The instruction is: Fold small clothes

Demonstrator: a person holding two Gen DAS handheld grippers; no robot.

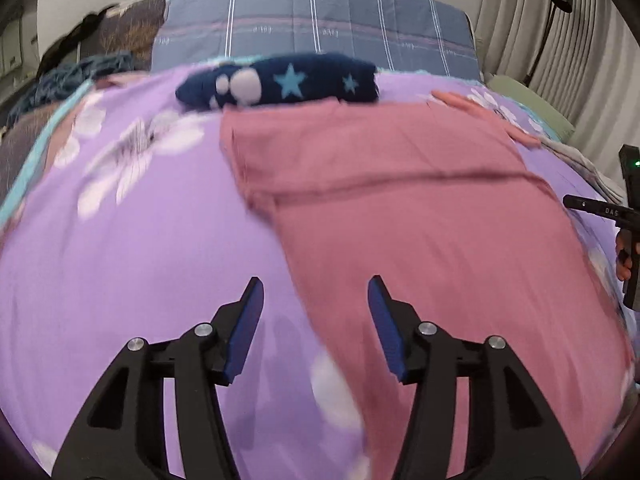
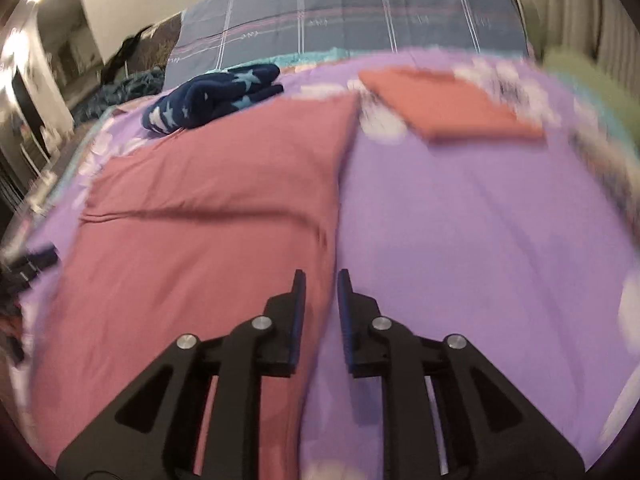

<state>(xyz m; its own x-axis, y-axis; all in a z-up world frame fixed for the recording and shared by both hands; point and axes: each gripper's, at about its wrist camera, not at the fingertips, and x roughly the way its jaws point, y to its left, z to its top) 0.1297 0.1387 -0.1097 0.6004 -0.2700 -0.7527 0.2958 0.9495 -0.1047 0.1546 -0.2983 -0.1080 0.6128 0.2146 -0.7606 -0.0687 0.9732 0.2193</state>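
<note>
A dusty-pink garment (image 1: 400, 200) (image 2: 208, 200) lies spread flat on the purple flowered bed cover (image 1: 140, 240) (image 2: 480, 220). My left gripper (image 1: 315, 280) hovers over the garment's near left edge, open, with nothing between its blue pads. Above the garment's near right edge is my right gripper (image 2: 321, 273); its jaws stand a narrow gap apart and grip nothing. A folded salmon cloth (image 2: 448, 104) (image 1: 480, 112) rests at the far right. A navy garment with pale stars (image 1: 288, 82) (image 2: 212, 96) lies bunched just behind the pink one.
A blue-grey checked quilt (image 1: 320, 24) (image 2: 360, 12) lies across the head of the bed. A green cushion (image 1: 532, 108) (image 2: 588, 80) and curtains (image 1: 540, 20) are at the right. Dark clothes (image 1: 72, 72) are heaped at the far left. The right tool's black body (image 1: 628, 216) shows at the edge.
</note>
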